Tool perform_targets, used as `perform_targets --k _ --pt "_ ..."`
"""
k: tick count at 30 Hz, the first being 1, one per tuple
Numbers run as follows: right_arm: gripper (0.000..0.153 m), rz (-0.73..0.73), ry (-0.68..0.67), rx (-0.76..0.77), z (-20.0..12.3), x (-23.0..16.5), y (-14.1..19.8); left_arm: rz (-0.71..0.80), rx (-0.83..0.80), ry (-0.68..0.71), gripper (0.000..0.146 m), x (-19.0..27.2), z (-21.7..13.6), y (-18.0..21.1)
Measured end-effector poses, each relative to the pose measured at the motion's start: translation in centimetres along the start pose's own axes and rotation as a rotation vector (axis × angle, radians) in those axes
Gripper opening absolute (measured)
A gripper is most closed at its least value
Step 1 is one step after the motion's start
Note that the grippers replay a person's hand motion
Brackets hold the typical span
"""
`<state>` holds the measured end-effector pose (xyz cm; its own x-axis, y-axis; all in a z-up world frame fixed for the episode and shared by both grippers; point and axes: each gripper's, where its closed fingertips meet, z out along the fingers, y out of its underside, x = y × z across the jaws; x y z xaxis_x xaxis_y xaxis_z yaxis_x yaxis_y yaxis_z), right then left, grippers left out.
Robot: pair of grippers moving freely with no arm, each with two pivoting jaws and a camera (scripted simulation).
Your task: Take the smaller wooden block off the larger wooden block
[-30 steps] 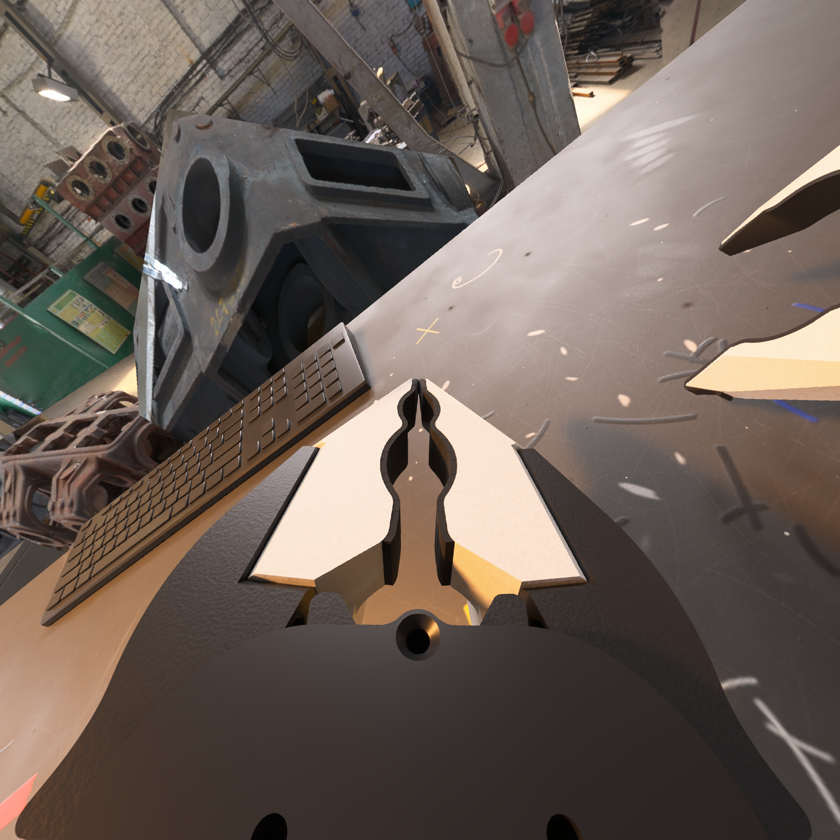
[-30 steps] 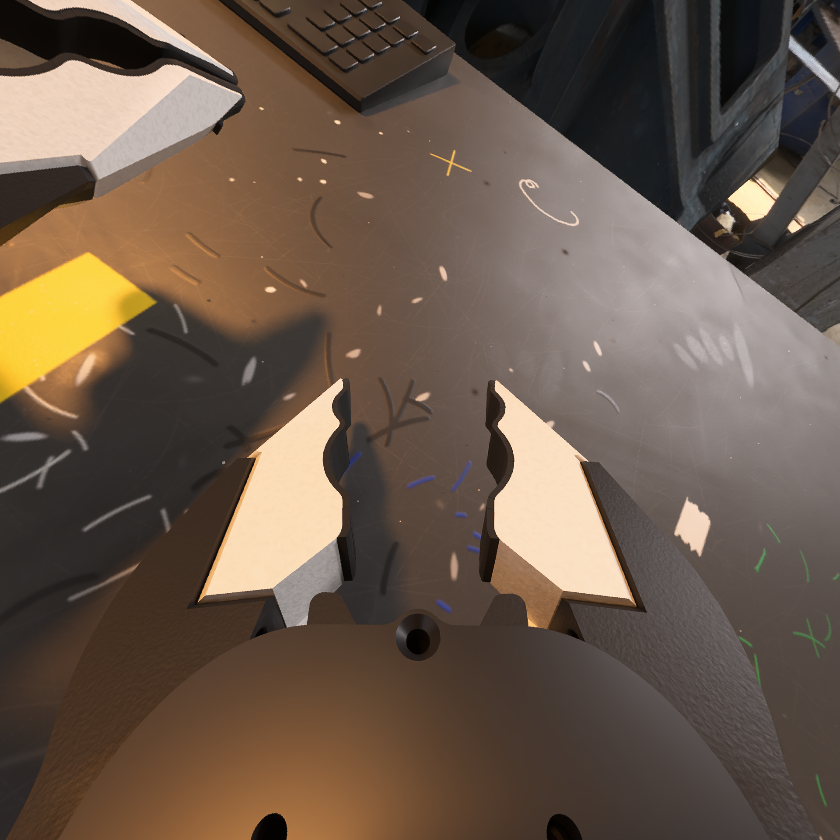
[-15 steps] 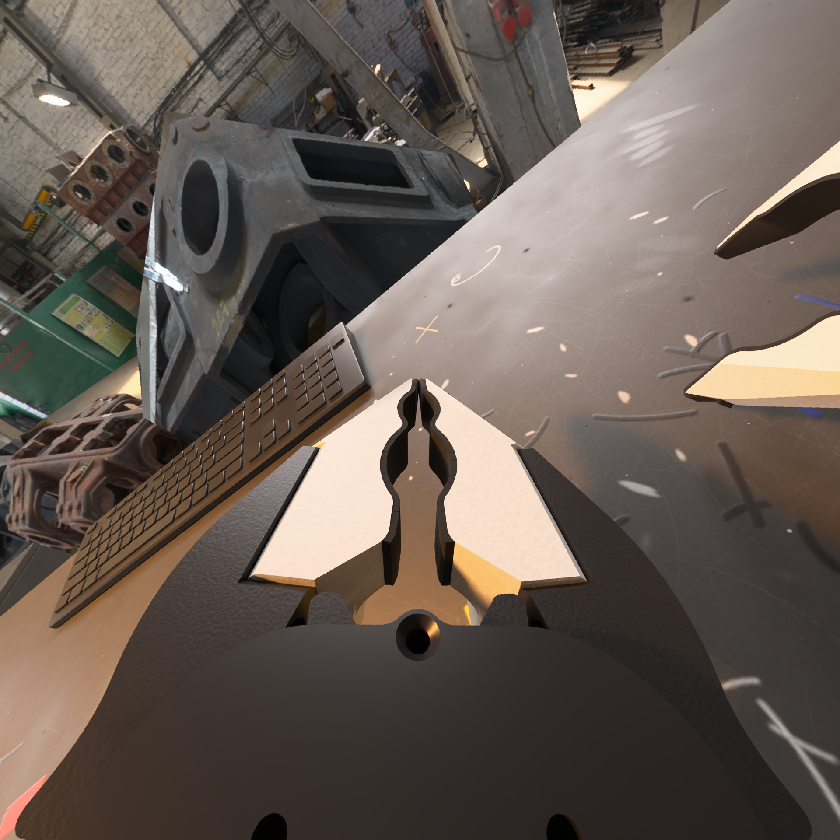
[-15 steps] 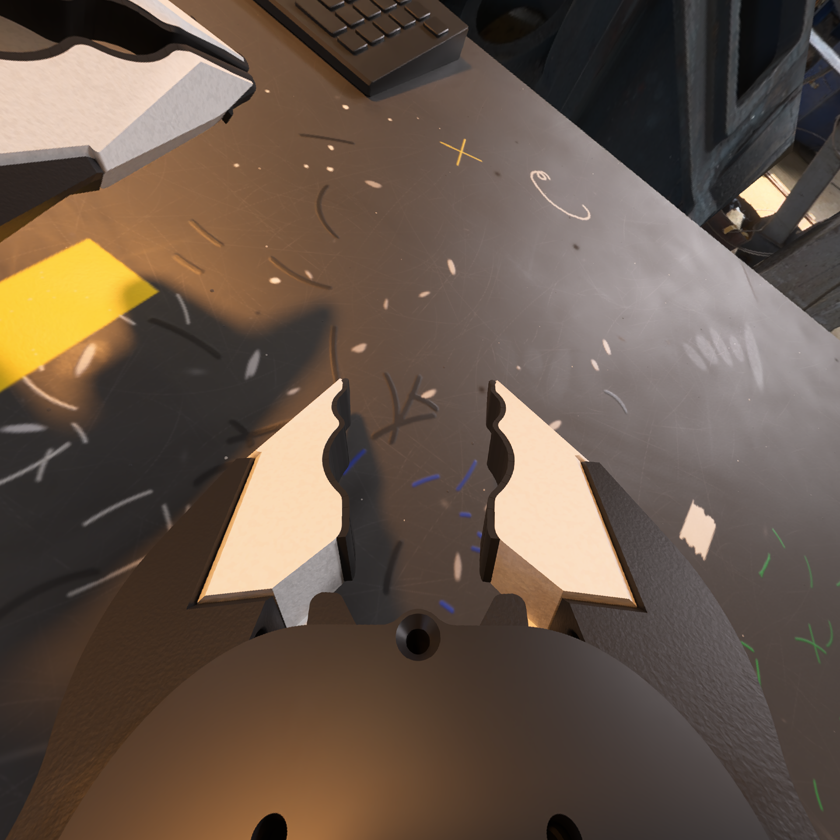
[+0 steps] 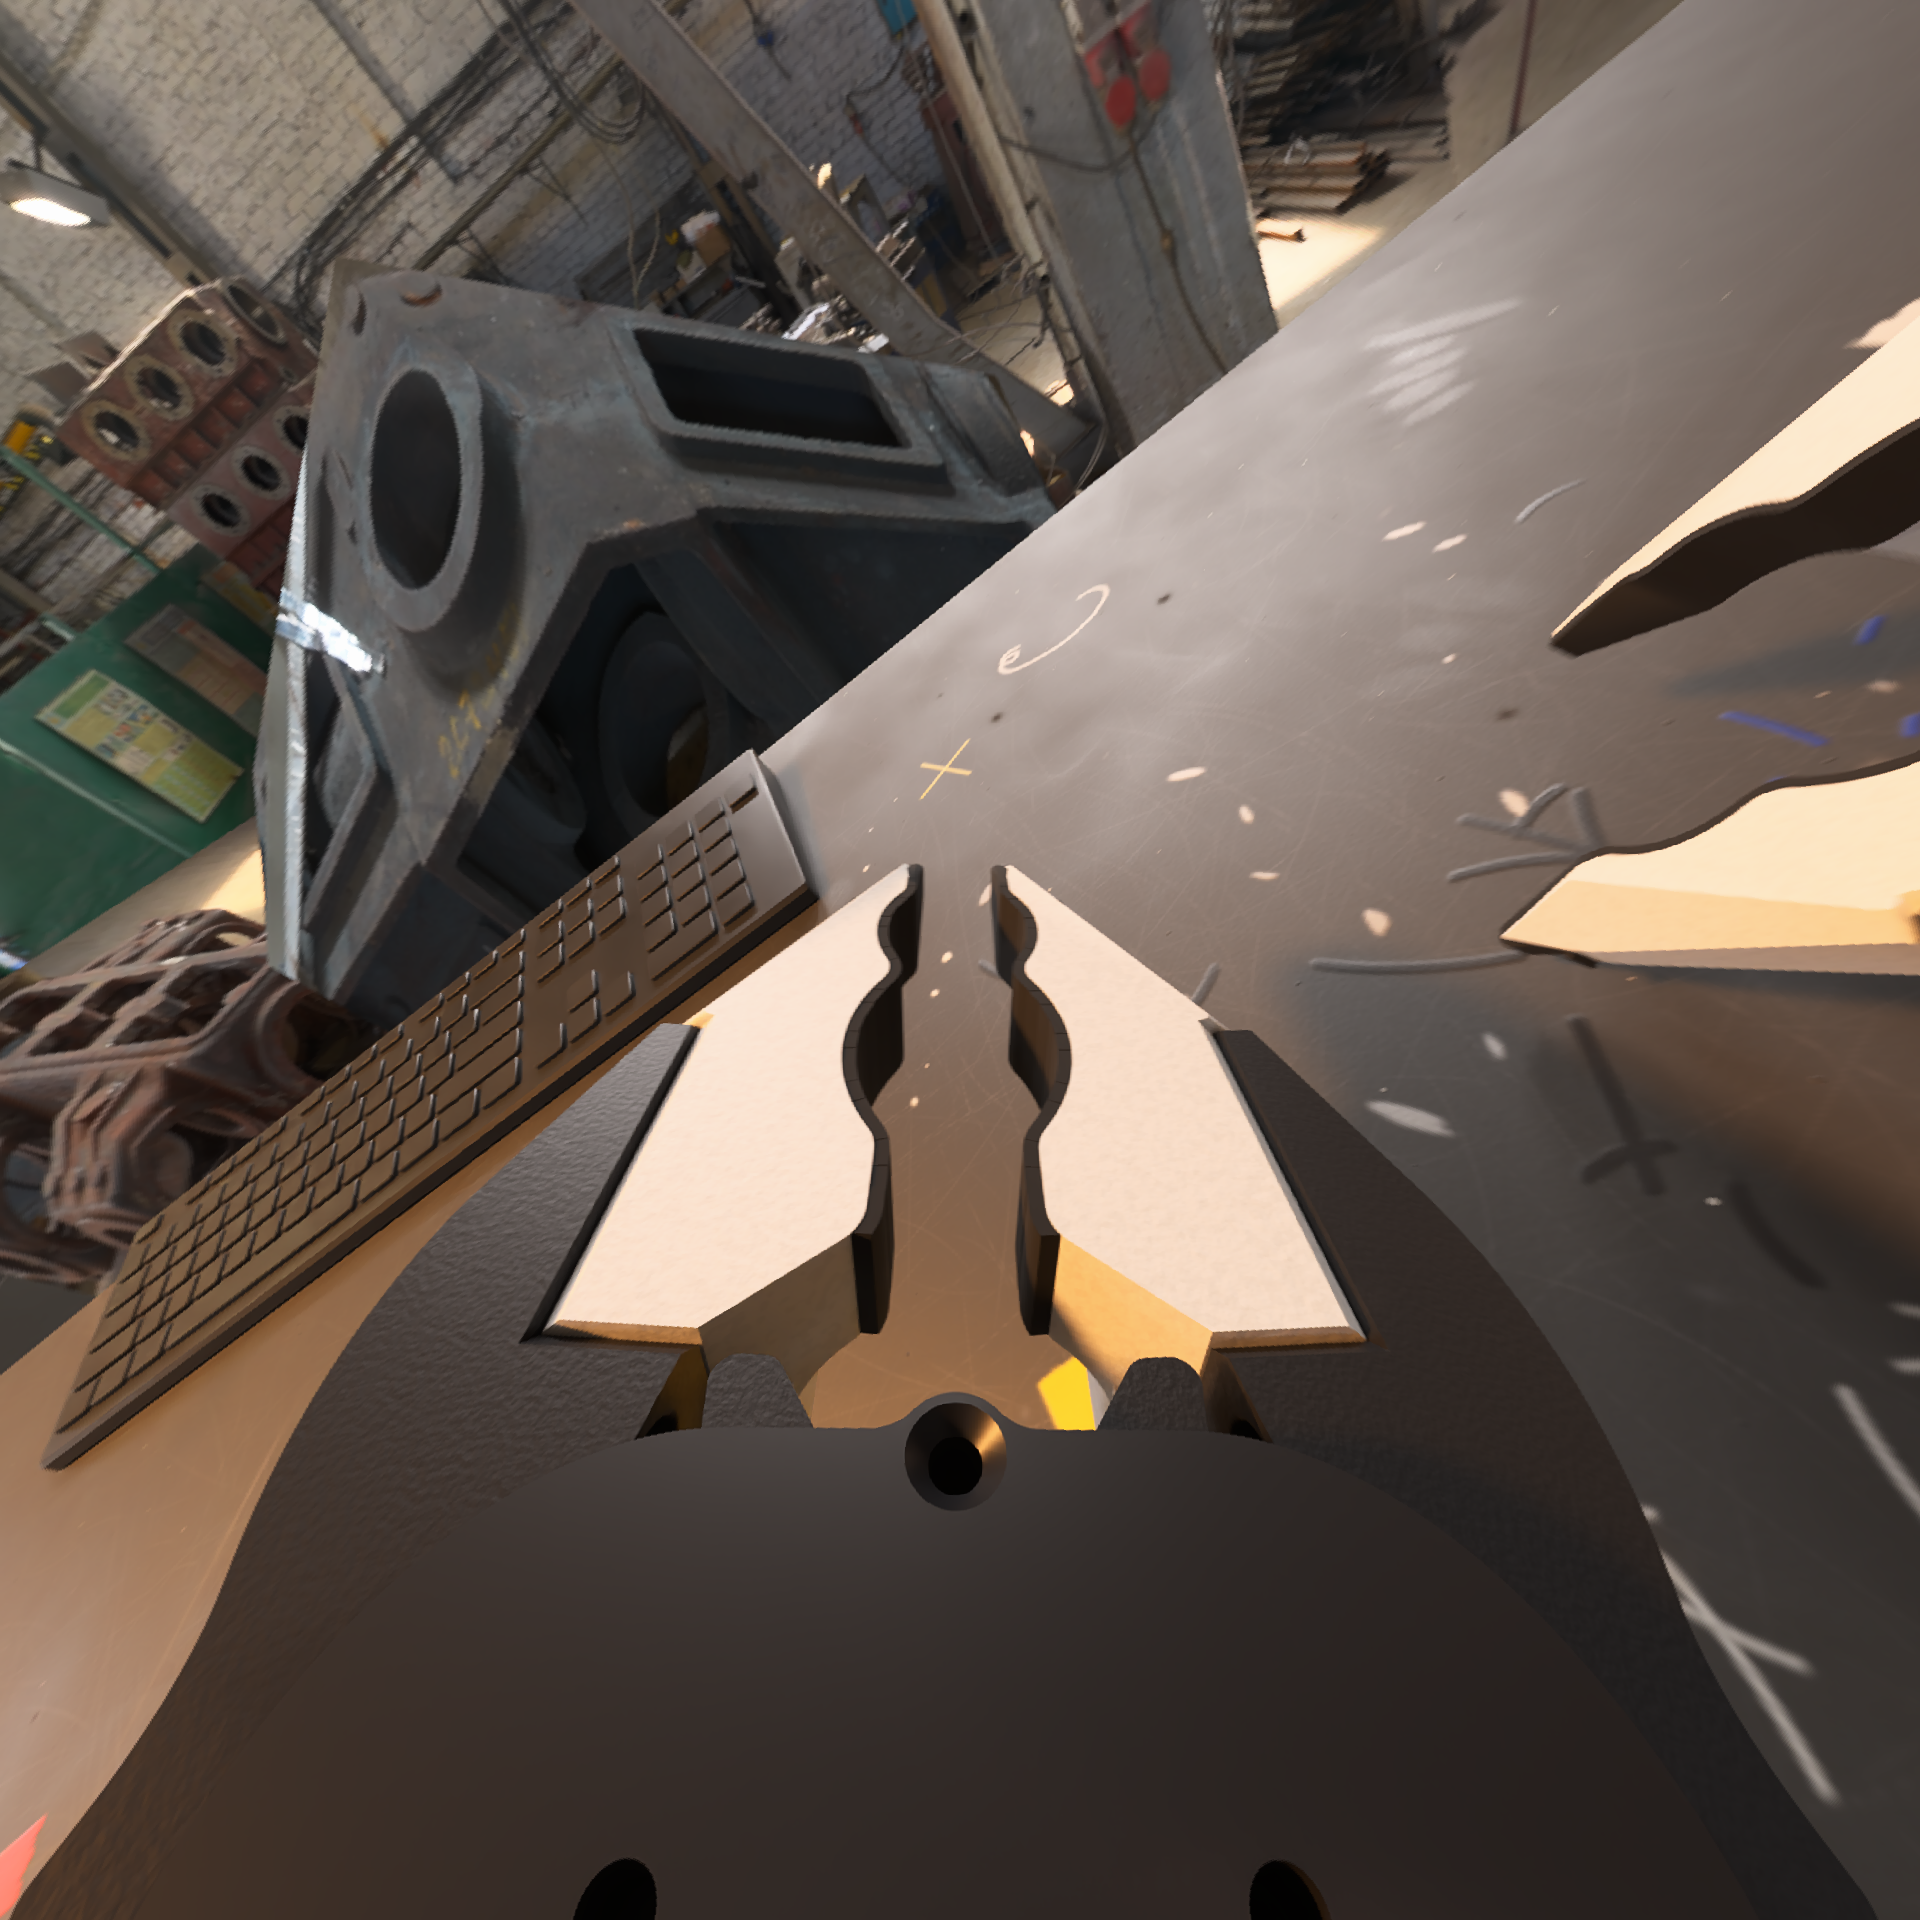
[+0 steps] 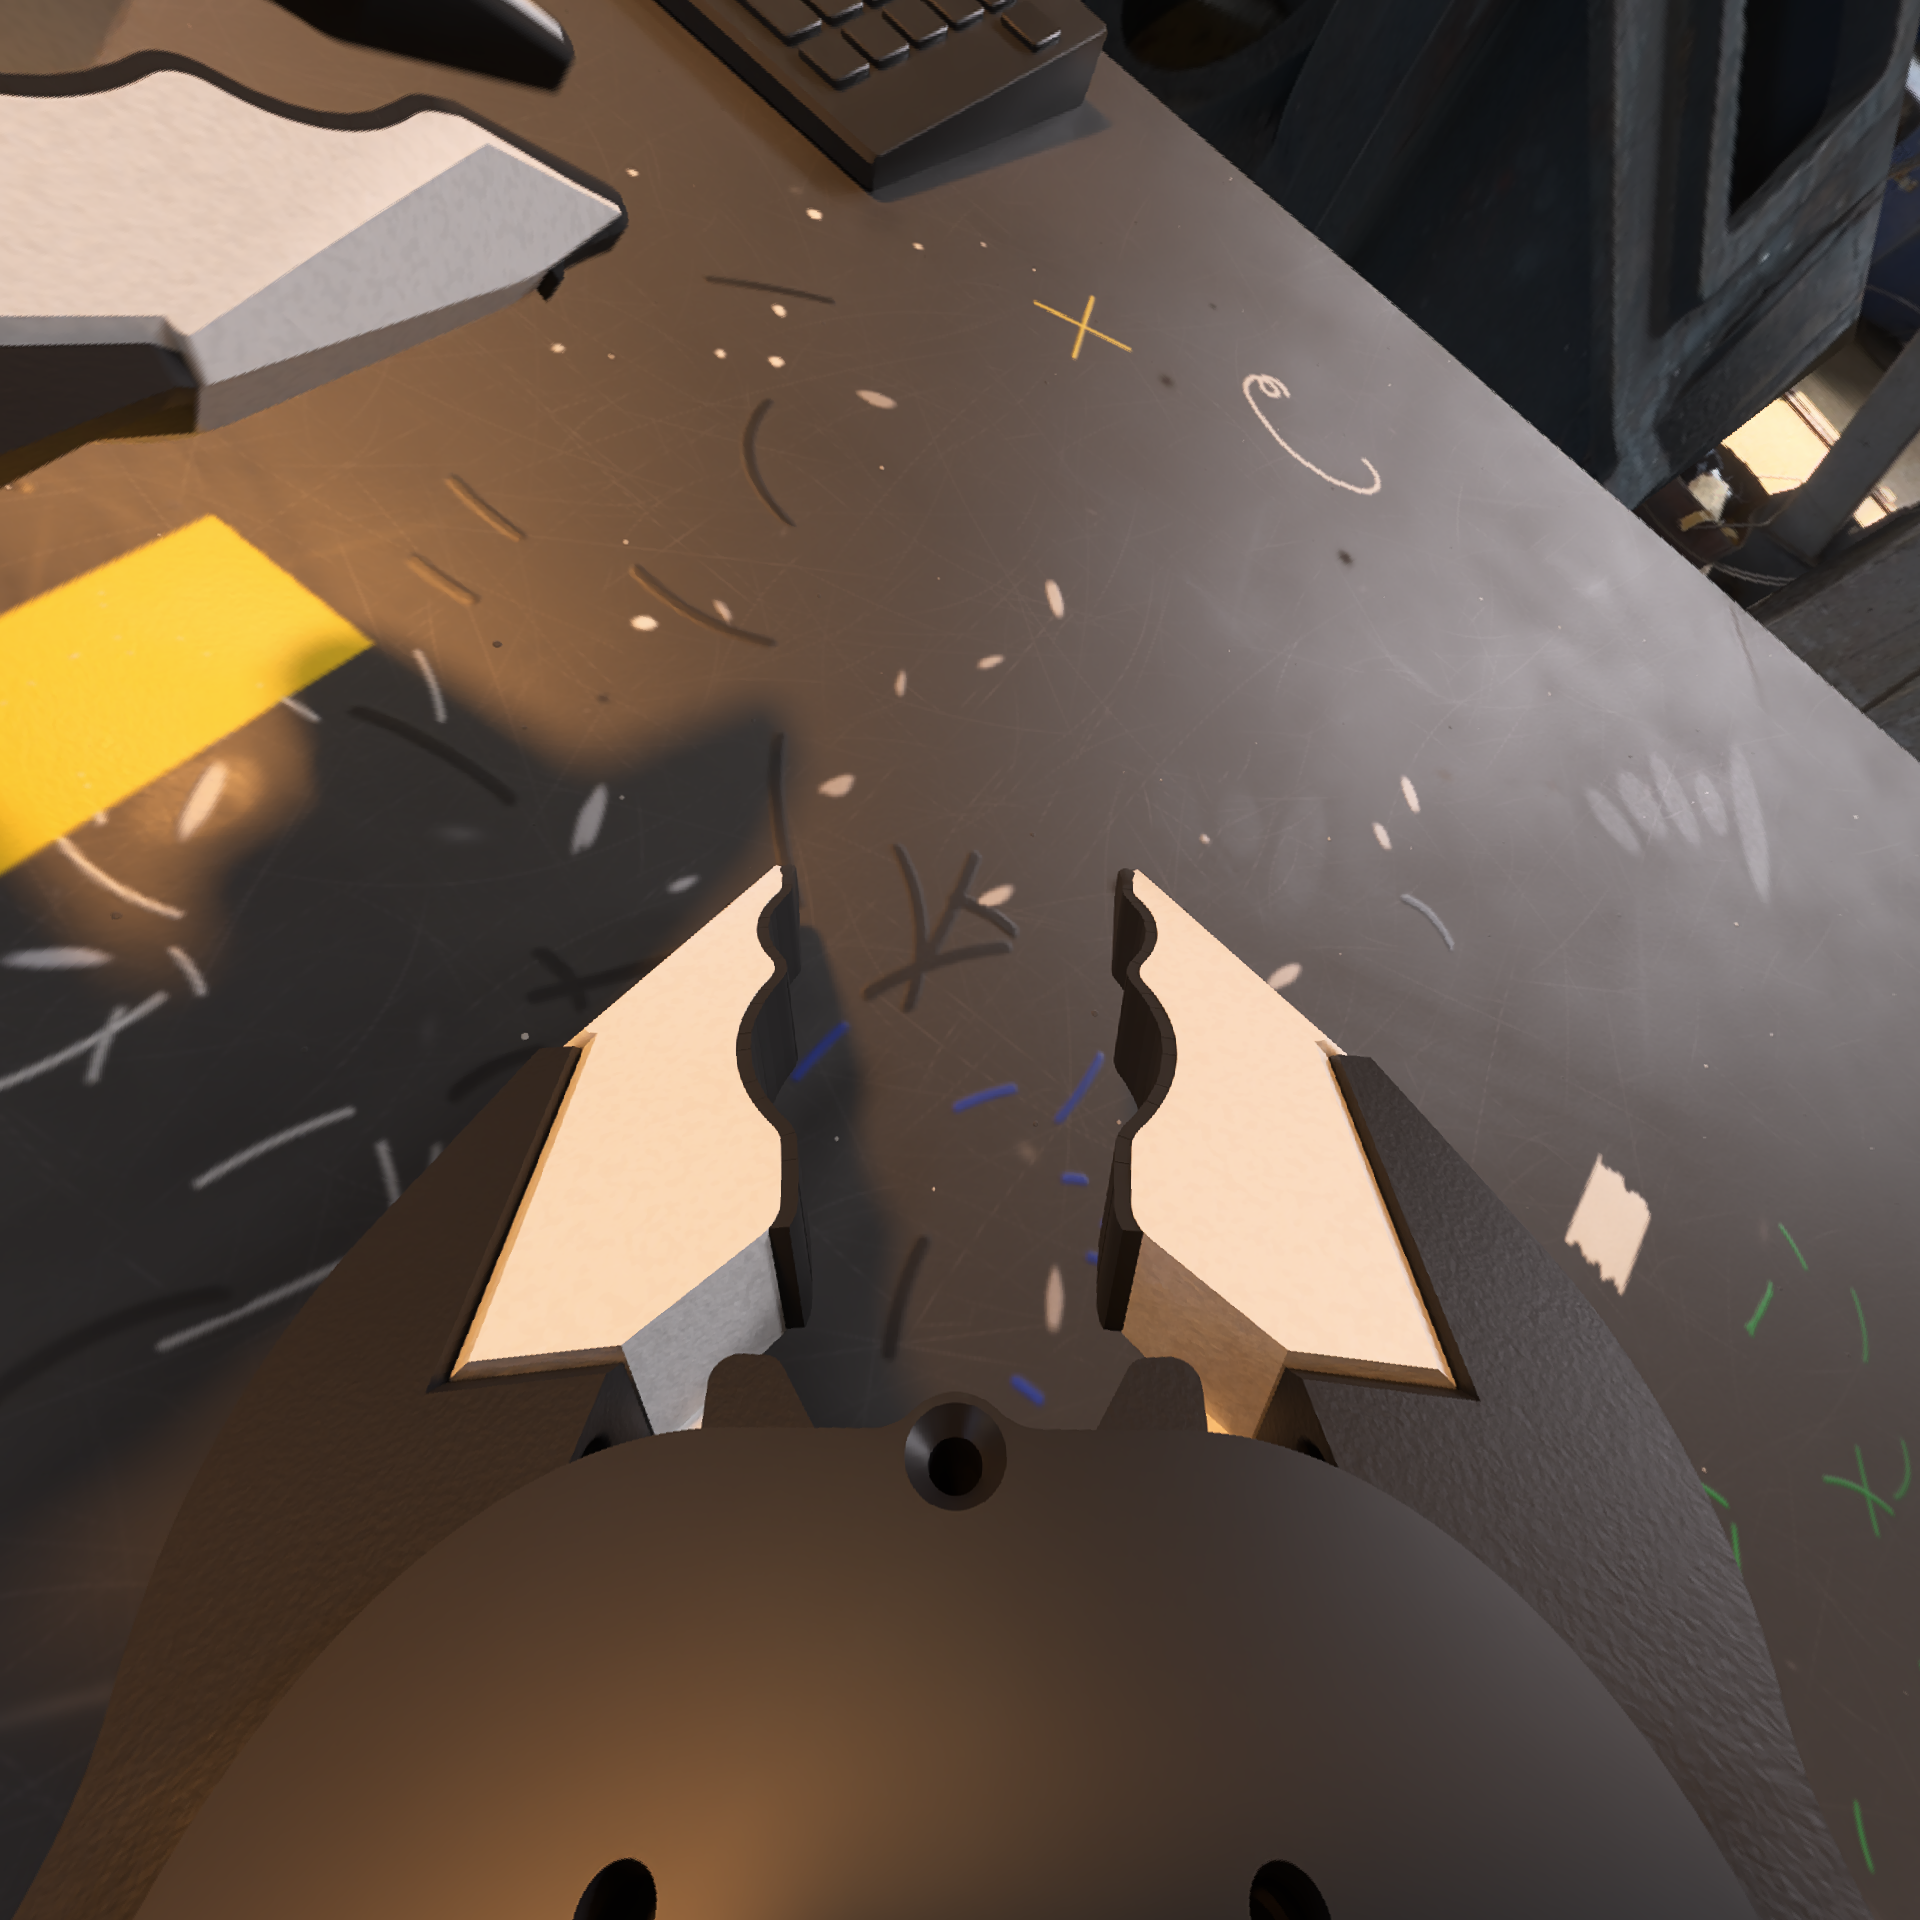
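Observation:
No wooden block shows in either view. My left gripper (image 5: 957,878) hovers over the dark table (image 5: 1299,727) with its jaws a narrow gap apart and nothing between them. My right gripper (image 6: 956,878) is wide open and empty above the scuffed table top (image 6: 1299,727). The right gripper's fingers (image 5: 1714,904) reach in from the right edge of the left wrist view. One of the left gripper's fingers (image 6: 312,229) shows at the top left of the right wrist view.
A dark keyboard (image 5: 436,1091) lies along the table's far edge, also at the top of the right wrist view (image 6: 894,73). A large metal casting (image 5: 520,582) stands beyond that edge. A yellow patch (image 6: 135,665) and a scrap of tape (image 6: 1605,1221) mark the table.
My left gripper's jaws were shut and now stand a narrow gap apart. My right gripper has drifted slightly over the table and stays open.

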<state>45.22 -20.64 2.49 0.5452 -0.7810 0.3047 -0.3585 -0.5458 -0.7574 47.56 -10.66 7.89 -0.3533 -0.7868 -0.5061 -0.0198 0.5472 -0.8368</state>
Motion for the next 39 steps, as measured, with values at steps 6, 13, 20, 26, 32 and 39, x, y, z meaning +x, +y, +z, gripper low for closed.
perform_targets --k 6,13,20,26,32,39 --pt "0.061 0.003 -0.014 0.003 0.0 -0.1 -0.1 0.011 0.072 0.021 0.026 0.5 -1.7 -2.6" --pt "0.06 0.001 -0.023 0.005 0.2 -0.2 -0.2 -0.003 0.078 0.099 0.033 1.8 -3.0 -3.9" --pt "0.06 0.049 -0.087 0.005 0.3 -0.4 -0.2 -0.112 0.035 0.527 0.027 6.0 -9.1 -3.7" --pt "0.06 0.041 -0.102 0.019 0.3 -0.6 -0.5 -0.247 0.267 0.43 0.019 -6.5 -17.4 -8.7" --pt "0.06 0.008 -0.088 0.011 0.5 -0.8 -0.5 -0.314 -0.191 0.126 0.029 -20.7 -14.2 2.3" --pt "0.06 0.013 -0.099 0.012 0.5 -0.9 -0.6 -0.513 -0.66 0.296 0.064 -19.4 -9.5 15.0"
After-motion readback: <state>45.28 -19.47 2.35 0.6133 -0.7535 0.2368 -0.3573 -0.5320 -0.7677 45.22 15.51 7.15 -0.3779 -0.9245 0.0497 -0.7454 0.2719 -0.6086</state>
